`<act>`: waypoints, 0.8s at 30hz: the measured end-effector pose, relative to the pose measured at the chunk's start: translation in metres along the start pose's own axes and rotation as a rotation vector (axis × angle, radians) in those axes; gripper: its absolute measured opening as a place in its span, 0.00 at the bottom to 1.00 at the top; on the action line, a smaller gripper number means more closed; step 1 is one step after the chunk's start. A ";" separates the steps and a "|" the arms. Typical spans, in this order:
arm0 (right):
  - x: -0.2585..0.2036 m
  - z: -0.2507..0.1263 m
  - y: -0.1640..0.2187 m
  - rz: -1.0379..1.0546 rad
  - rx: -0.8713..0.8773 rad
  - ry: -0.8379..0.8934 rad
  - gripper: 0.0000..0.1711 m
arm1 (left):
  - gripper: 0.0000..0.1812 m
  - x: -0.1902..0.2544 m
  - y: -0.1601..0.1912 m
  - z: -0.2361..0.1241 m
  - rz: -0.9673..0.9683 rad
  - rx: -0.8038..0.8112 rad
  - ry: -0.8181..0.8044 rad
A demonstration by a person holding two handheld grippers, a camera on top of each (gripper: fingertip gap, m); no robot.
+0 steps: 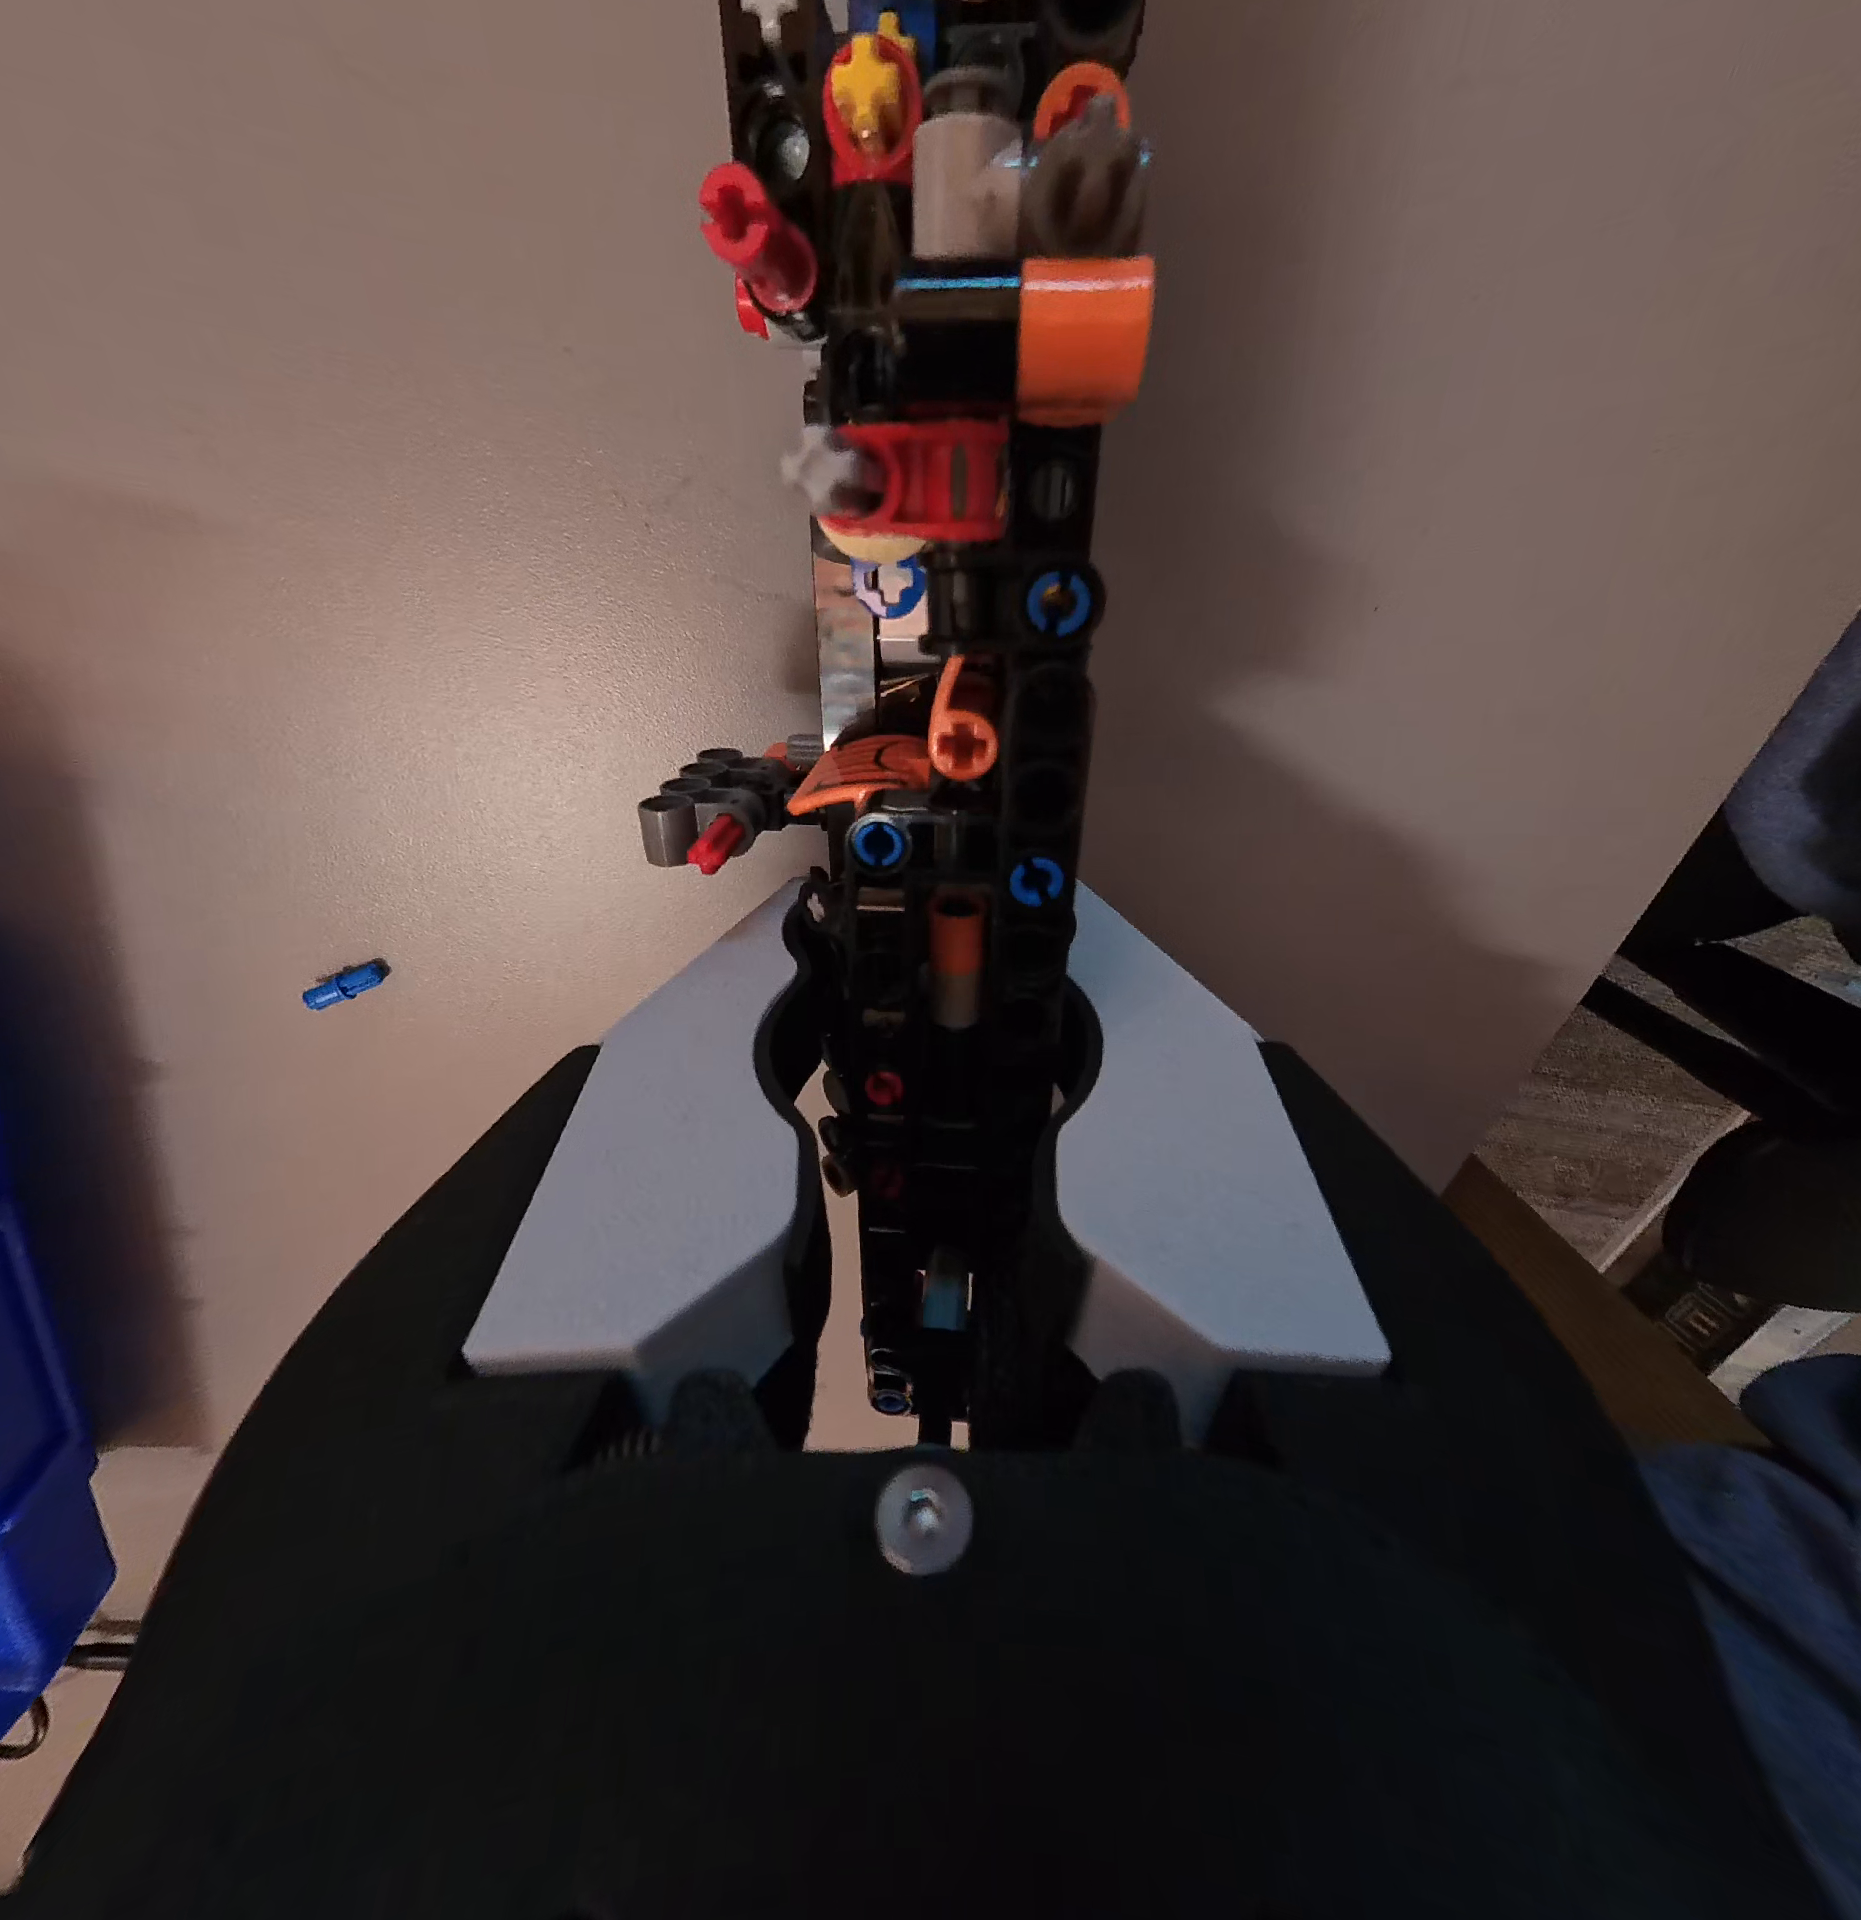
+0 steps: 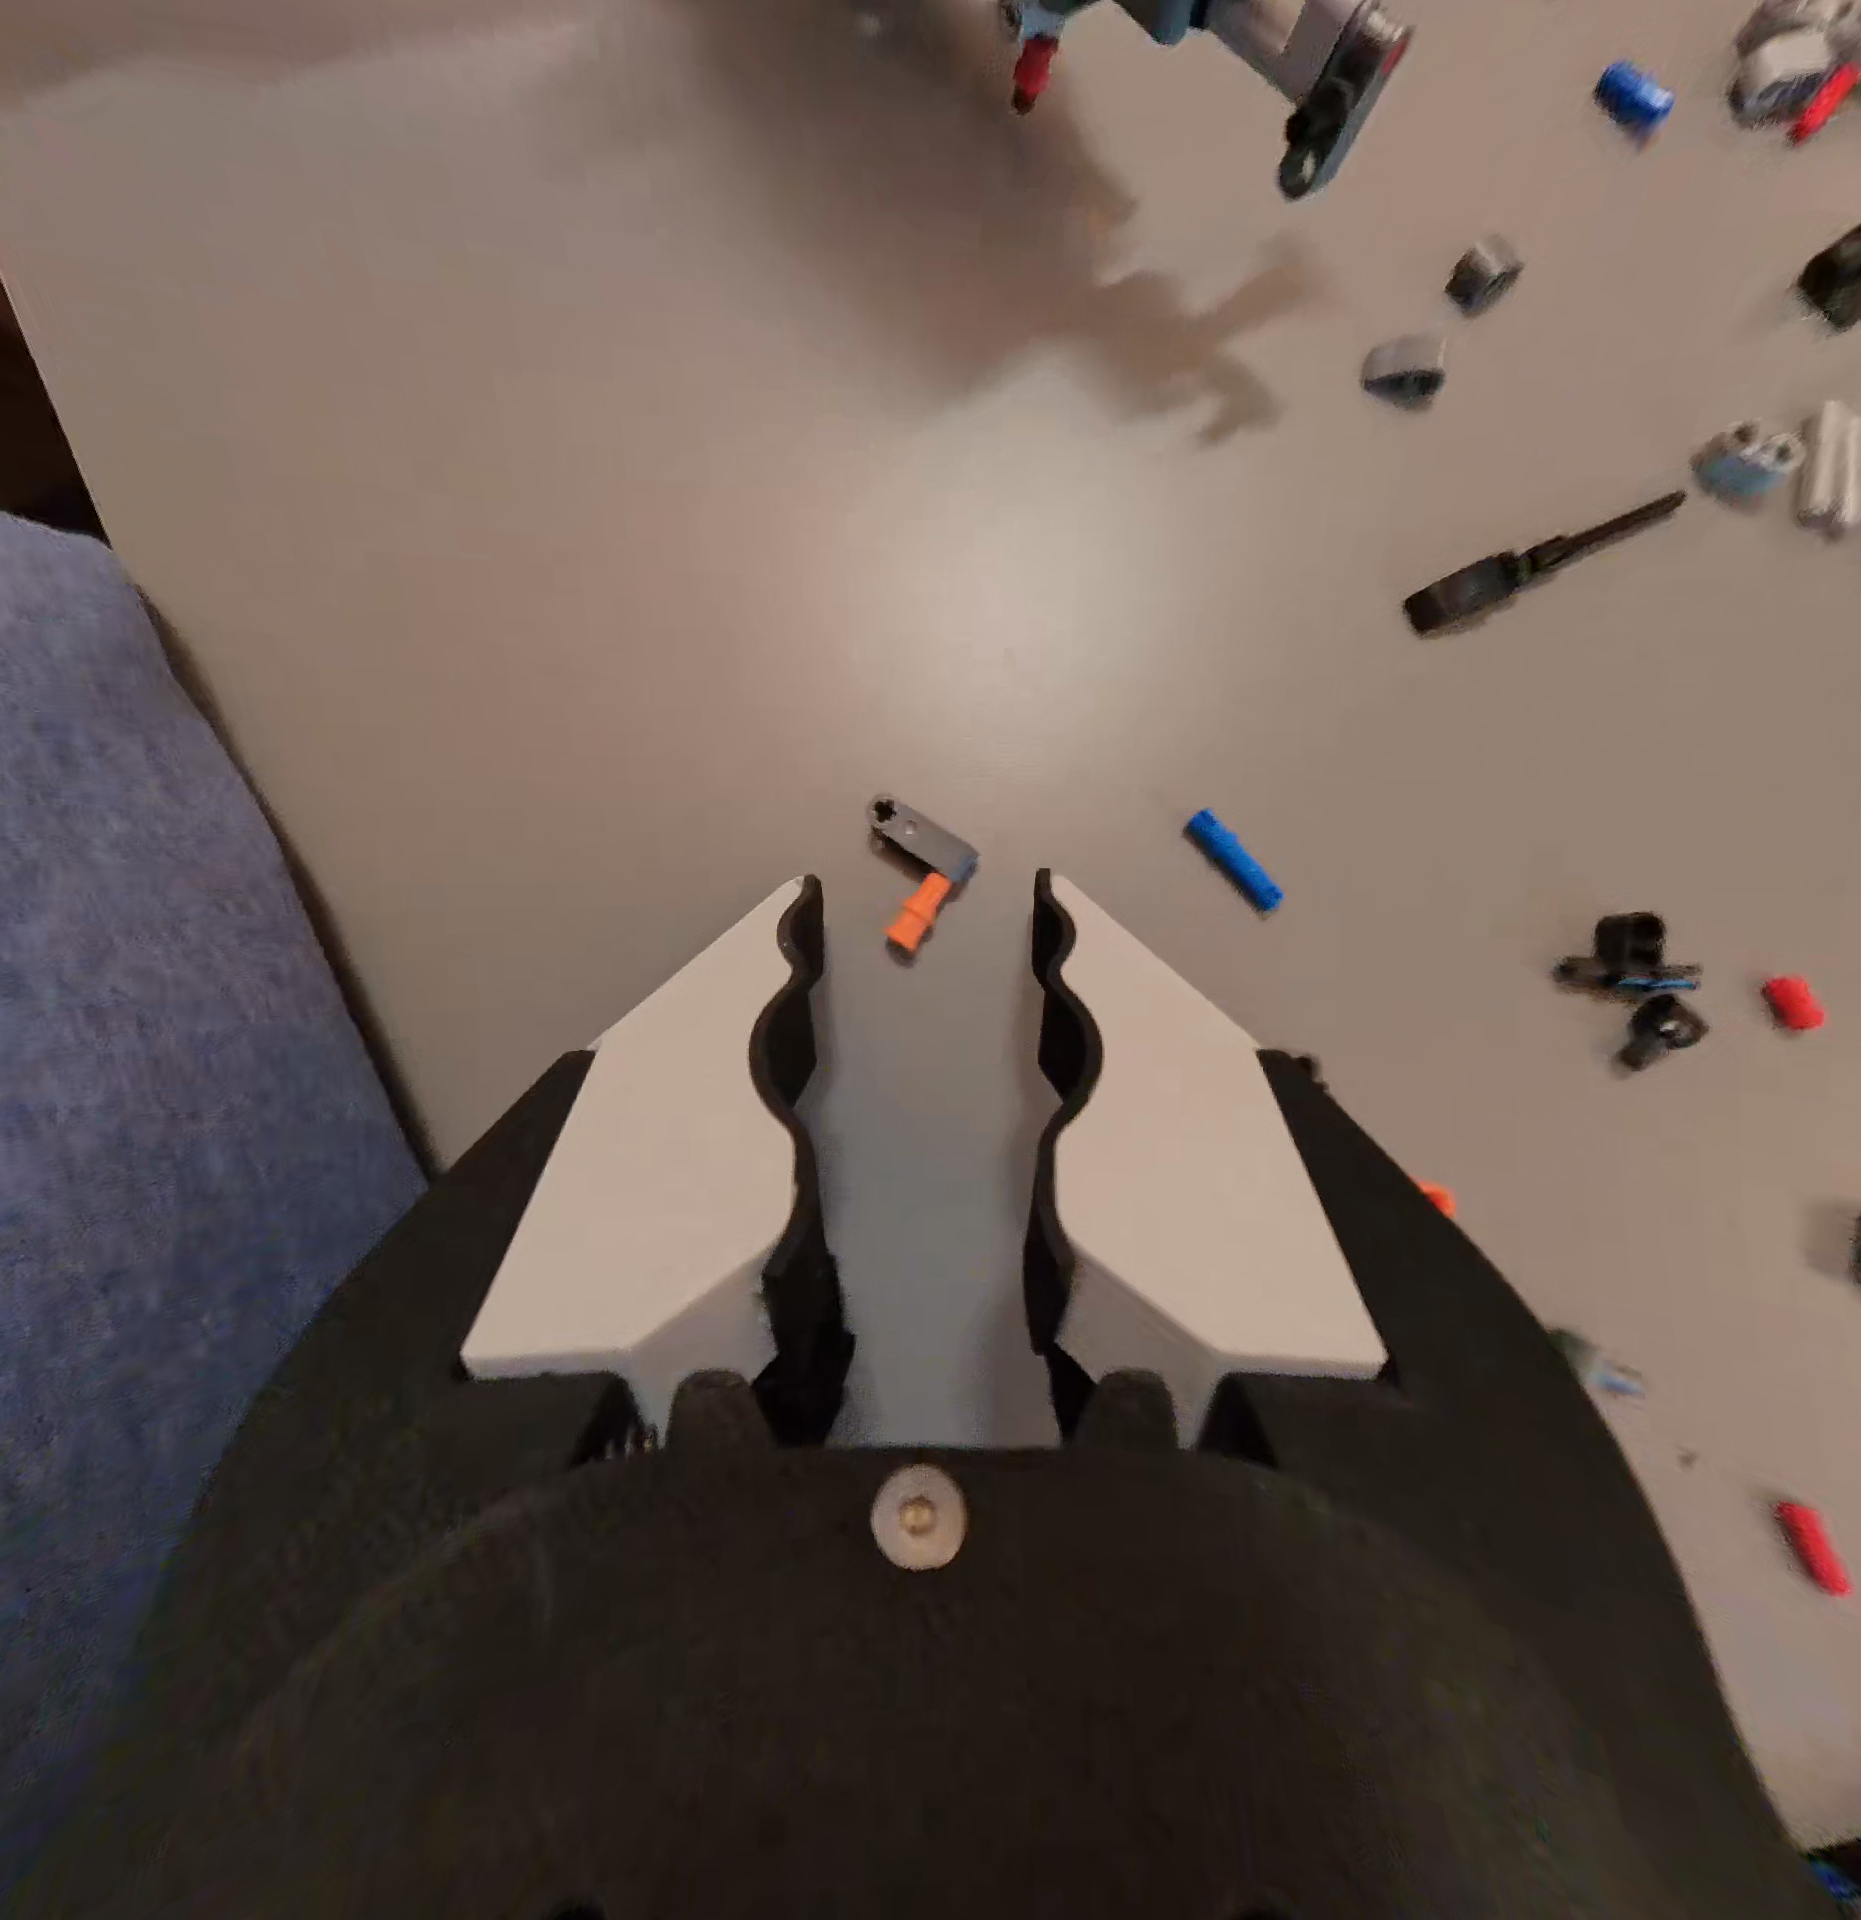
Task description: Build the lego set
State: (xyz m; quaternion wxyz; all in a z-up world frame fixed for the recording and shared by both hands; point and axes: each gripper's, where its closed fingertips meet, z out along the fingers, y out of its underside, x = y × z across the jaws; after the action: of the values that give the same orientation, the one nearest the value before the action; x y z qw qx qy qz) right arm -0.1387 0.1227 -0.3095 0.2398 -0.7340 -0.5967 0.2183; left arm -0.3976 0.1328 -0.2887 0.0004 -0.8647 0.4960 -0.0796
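Mid-build: the left gripper [image 1: 931, 914] has its white fingers pinched on a tall, partly assembled lego model [image 1: 957, 623], a glossy black beam frame studded with red, orange, yellow and blue pins and bushings, held clear above the matte beige worktop [image 1: 334, 520]. The right gripper [image 2: 928, 904] hovers with fingers spread and empty just short of a small grey lift arm with an orange pin [image 2: 924, 873]. Many loose hard-plastic pieces, among them a blue pin [image 2: 1232, 860], lie scattered, suggesting much remains.

Black lego assembly [image 1: 957, 727], clamped, loose pieces [image 2: 921, 878]
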 end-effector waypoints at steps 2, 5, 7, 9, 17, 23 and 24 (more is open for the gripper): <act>-0.003 0.006 0.003 0.034 -0.022 0.029 0.22 | 0.20 0.000 -0.001 0.000 0.005 -0.003 0.001; -0.006 0.010 -0.001 0.016 -0.012 0.051 0.18 | 0.20 0.000 -0.002 0.000 0.012 -0.006 0.001; -0.015 0.014 -0.006 -0.029 -0.002 0.010 0.15 | 0.20 0.000 -0.002 0.000 0.012 -0.004 -0.001; -0.022 0.017 -0.011 -0.052 0.020 -0.046 0.16 | 0.20 0.001 -0.002 0.000 0.011 0.000 -0.004; -0.026 0.004 -0.010 -0.236 0.039 -0.106 0.17 | 0.20 0.001 -0.002 0.000 0.018 0.002 -0.002; -0.022 0.013 -0.007 -0.206 0.021 -0.107 0.12 | 0.20 0.002 -0.001 0.000 0.015 0.001 -0.011; -0.024 0.014 -0.007 -0.215 0.031 -0.116 0.12 | 0.20 0.002 -0.001 0.000 0.014 0.002 -0.010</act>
State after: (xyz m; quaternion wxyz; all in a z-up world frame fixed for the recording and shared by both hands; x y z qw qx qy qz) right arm -0.1574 0.1019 -0.3153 0.2380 -0.6482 -0.6814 0.2425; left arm -0.3956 0.1318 -0.2884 0.0043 -0.8616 0.5018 -0.0757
